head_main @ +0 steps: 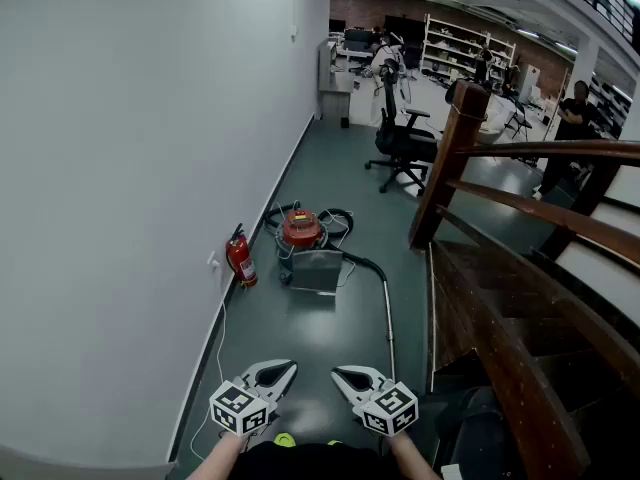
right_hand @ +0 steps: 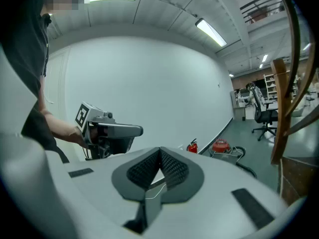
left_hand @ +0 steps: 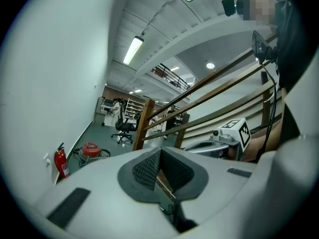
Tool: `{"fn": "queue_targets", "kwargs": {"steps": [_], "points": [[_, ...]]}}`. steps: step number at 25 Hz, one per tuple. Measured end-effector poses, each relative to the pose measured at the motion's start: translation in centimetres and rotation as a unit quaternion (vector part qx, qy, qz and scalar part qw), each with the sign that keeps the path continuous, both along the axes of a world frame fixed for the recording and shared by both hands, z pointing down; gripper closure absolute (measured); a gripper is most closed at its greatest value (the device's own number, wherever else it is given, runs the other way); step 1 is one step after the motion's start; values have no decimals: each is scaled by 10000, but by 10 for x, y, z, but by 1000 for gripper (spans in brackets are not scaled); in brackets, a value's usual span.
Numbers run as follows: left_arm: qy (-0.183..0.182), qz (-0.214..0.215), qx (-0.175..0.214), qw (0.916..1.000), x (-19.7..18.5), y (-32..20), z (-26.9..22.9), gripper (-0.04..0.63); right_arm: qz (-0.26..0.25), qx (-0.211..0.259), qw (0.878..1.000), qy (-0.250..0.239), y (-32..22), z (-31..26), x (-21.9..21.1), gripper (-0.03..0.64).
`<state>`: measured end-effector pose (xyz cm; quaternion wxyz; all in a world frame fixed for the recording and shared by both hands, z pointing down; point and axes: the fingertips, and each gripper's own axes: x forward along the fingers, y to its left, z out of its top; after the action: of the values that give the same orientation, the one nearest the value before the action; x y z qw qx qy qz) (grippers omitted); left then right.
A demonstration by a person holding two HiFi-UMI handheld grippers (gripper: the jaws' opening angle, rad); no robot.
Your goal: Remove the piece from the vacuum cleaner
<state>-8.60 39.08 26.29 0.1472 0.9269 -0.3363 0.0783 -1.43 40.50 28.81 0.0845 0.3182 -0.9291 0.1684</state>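
Shows red vacuum cleaner [head_main: 302,230] on the floor by the wall, beside a fire extinguisher [head_main: 240,258], wand [head_main: 389,318] trailing toward left gripper [head_main: 288,368] and right gripper [head_main: 338,373], all 2 clenched on nothing, well short of it, probably awaiting the approach.

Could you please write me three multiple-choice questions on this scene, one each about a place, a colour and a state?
1. Where does the fire extinguisher stand?
A) on the floor by the wall, left of the vacuum cleaner in the head view
B) on the stairs
C) on the office chair

2. What colour is the vacuum cleaner's top?
A) blue
B) red
C) yellow

3. How do the jaws of the left gripper and the right gripper stand?
A) both wide open
B) one open, one shut
C) both shut, empty

Answers:
1 A: it stands at the wall's foot beside the cleaner.
2 B: the lid is plainly red.
3 C: each gripper view shows pads together with nothing between.
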Motion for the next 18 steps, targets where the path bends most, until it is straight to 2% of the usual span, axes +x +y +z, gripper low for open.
{"fn": "queue_targets", "kwargs": {"steps": [18], "points": [[40, -131, -133, 9998, 19, 31, 12, 588, -407, -70, 9991, -76, 33, 7, 14, 603]]}}
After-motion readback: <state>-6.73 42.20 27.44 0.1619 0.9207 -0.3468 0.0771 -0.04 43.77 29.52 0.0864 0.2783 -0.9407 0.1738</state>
